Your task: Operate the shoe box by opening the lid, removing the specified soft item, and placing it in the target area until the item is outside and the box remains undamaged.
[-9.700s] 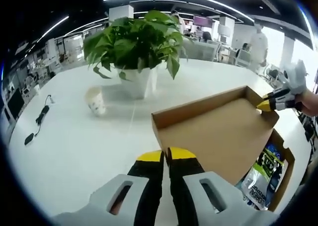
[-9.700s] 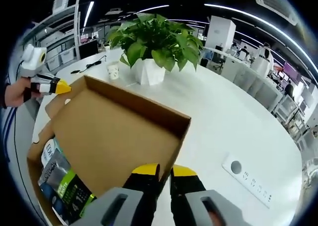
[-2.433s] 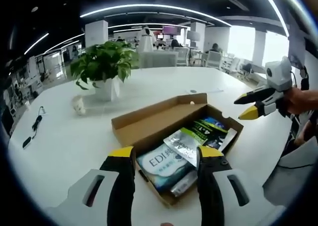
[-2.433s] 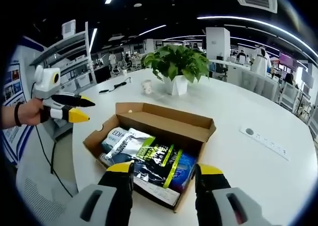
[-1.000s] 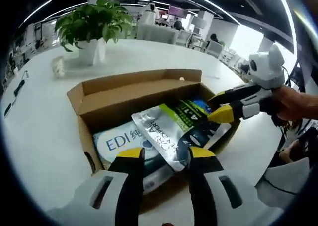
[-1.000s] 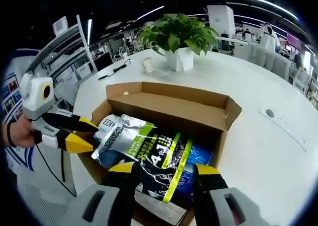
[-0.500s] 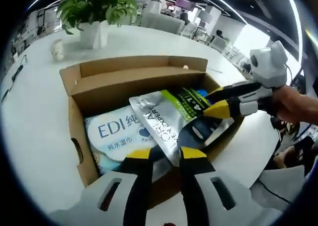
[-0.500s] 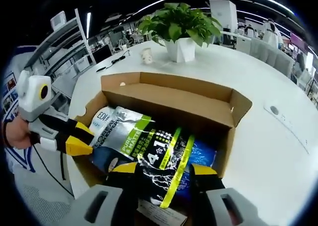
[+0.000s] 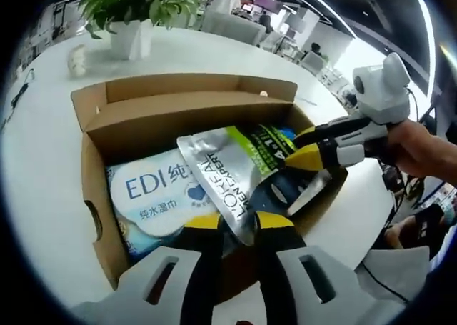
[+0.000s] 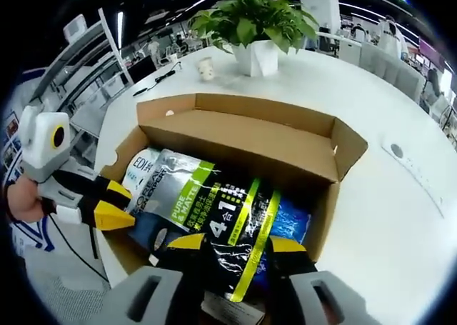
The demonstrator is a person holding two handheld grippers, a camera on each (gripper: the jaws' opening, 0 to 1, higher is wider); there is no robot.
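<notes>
While the pouch (image 9: 239, 169) lies in the open box (image 9: 96, 196), the left gripper (image 9: 239, 221) straddles its 6 o'clock corner, jaws narrowly parted; the right gripper (image 10: 235, 243) likewise brackets it. Opposing pulls could tear the pouch or drag the box wall.

brown cardboard shoe box (image 9: 187, 111) on a white table (image 9: 43, 146). inside it, a silver pouch (image 9: 227, 169) with a lime-green band and black lettering, and a white wipes pack (image 9: 161, 196) printed in blue. left gripper (image 9: 238, 223) and right gripper (image 10: 235, 244): black jaws, yellow tips, light grey bodies. far side: green leafy plant (image 10: 250, 16) in a white pot (image 10: 256, 58); pale patterned paper cup (image 10: 206, 68).
</notes>
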